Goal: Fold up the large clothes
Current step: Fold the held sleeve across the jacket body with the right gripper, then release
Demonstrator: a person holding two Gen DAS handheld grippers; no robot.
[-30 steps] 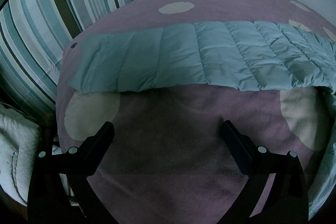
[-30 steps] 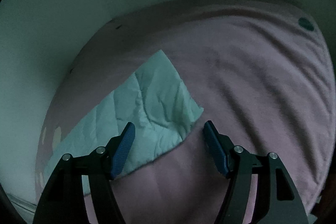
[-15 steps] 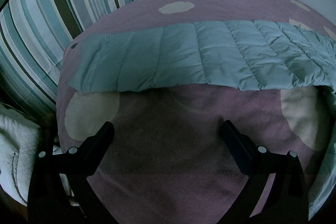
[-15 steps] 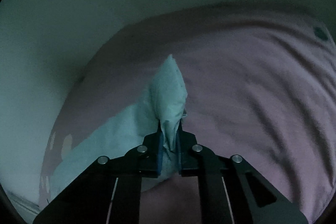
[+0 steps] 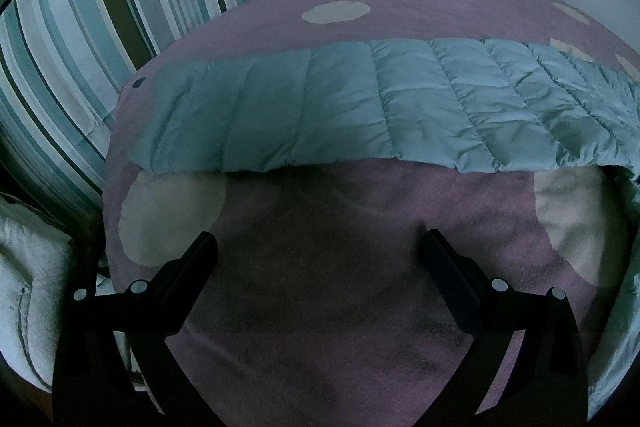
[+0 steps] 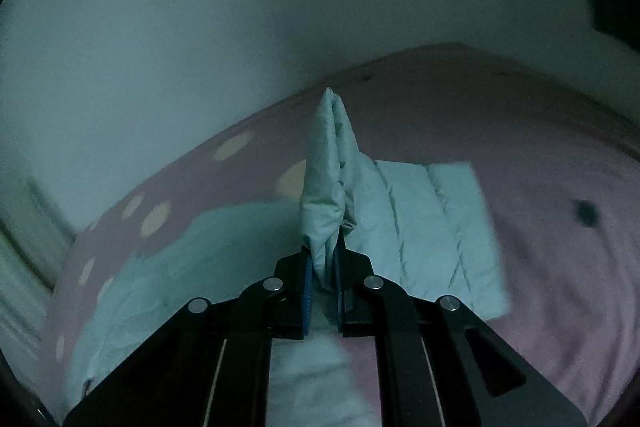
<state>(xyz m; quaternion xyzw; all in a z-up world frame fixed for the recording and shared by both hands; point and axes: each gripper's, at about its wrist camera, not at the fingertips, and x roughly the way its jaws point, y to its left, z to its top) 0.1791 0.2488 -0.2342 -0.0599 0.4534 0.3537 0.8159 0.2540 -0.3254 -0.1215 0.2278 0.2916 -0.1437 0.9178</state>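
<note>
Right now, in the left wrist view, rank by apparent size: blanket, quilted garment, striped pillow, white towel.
1. blanket
2. quilted garment and striped pillow: look alike, and the frame cuts both, so unranked
3. white towel, partly out of frame

I'm in a home bedroom, dim light. Main giveaway: a bed w/ a pink fleece blanket (image 5: pixel 320 307) dotted w/ cream spots, filling near and mid view. Far left, striped bedding (image 5: pixel 120 7) in teal, white and brown stands behind the bed. A white quilted pad (image 5: pixel 28 287) sits near left, off the bed edge. Plain white wall (image 6: pixel 200 27) runs along the bed's far side, w/ what looks like white door trim (image 6: pixel 24 247) at left.
</note>
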